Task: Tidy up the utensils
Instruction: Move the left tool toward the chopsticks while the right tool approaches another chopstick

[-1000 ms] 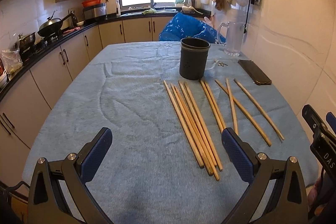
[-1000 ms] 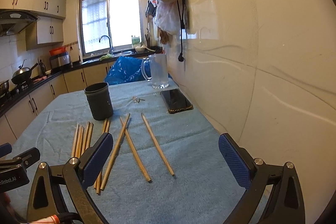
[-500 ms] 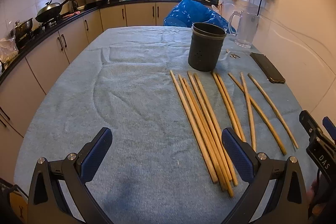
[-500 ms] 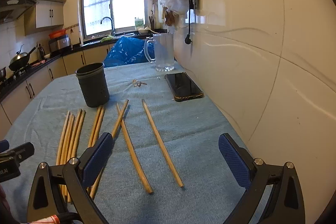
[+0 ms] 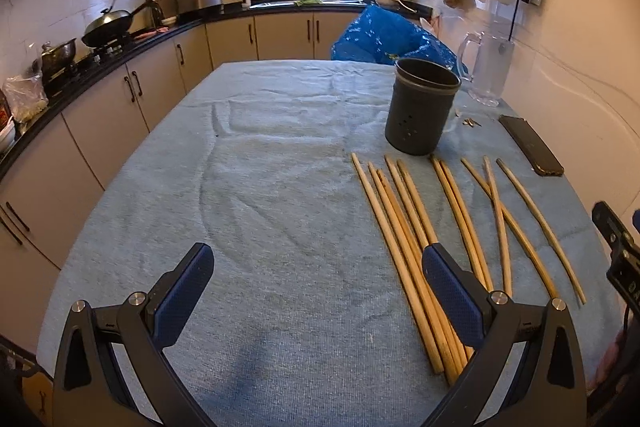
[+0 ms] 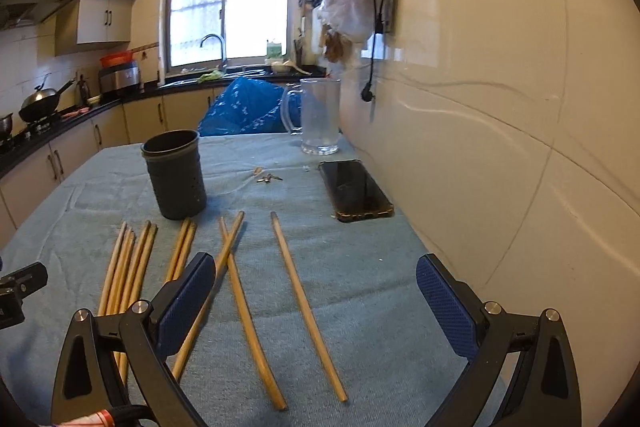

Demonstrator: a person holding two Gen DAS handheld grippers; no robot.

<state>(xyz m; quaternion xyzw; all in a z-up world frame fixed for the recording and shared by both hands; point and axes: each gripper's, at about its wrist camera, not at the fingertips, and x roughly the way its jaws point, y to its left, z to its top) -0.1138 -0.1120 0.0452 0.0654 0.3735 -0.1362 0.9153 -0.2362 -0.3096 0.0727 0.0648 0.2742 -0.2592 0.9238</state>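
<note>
Broadly, the worktop [image 5: 280, 187] has its left half bare under a blue cloth, while the right side runs close to a tiled wall [image 6: 500, 107], leaving little room there. The left claw [image 5: 318, 291] hangs low over the near edge, level and pointing toward the far window, its jaws spread wide and holding nothing; its right finger [image 5: 448, 287] sits above the near ends of the chopsticks [image 5: 404, 227]. The right claw [image 6: 316, 291] is posed the same way, wide and empty, hovering over the near right part of the cloth with its left finger [image 6: 188, 299] above a crossed pair [image 6: 230, 267]. The chopsticks lie flat in a loose fan, long axes running from the near edge toward the cup [image 5: 422, 111], far tips stopping just short of it. On the left, five lie bunched and touching; next to them two lie side by side; then two cross each other, and a single chopstick [image 6: 306, 307] lies apart on the right. The cup stands upright, open at the top. A phone [image 6: 356, 191] lies flat near the wall, a clear jug [image 6: 318, 119] beyond it, and small keys [image 6: 268, 177] between cup and phone.
</note>
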